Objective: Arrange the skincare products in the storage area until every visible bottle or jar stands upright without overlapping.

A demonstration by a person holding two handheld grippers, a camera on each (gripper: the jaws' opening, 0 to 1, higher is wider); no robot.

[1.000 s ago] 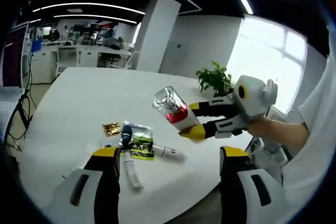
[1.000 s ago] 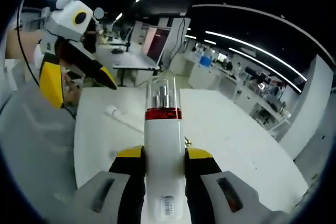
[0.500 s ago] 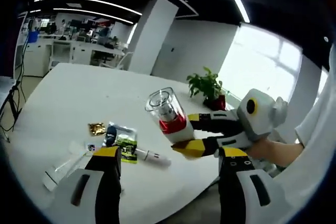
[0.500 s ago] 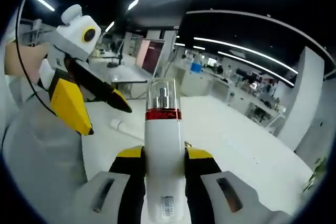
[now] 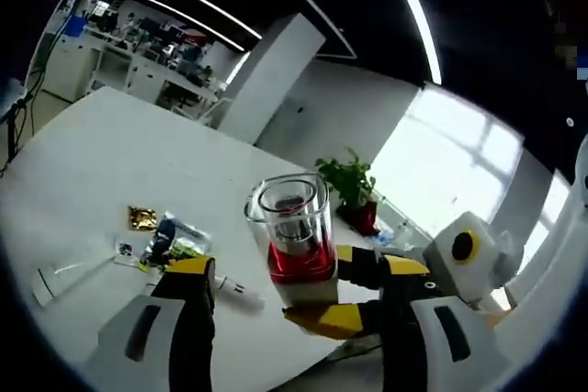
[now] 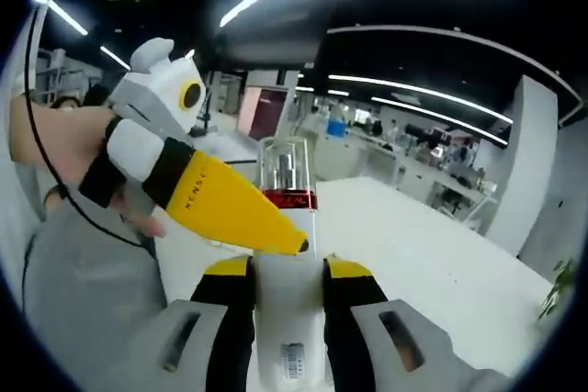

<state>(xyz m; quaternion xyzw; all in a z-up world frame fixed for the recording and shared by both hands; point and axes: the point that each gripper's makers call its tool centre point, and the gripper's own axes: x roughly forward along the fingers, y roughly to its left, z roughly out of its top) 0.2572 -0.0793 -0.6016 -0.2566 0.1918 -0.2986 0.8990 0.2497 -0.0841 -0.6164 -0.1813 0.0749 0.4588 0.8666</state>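
- Our right gripper point(image 6: 287, 286) is clamped on the white pump bottle with a red band and clear cap point(image 6: 285, 227), held in the air, long axis along the jaws.
- Our left gripper point(image 5: 292, 314), jaws apart, is just beside it, the cap pointing at its camera.
- Far left on the round white table point(image 5: 110, 162) lie sachets point(image 5: 170, 238) and a white tube point(image 5: 69, 273); an open office lies beyond.

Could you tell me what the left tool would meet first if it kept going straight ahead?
Probably the white bottle with the red band and clear cap, held in the right tool, sitting between the left tool's open jaws; depth is uncertain.
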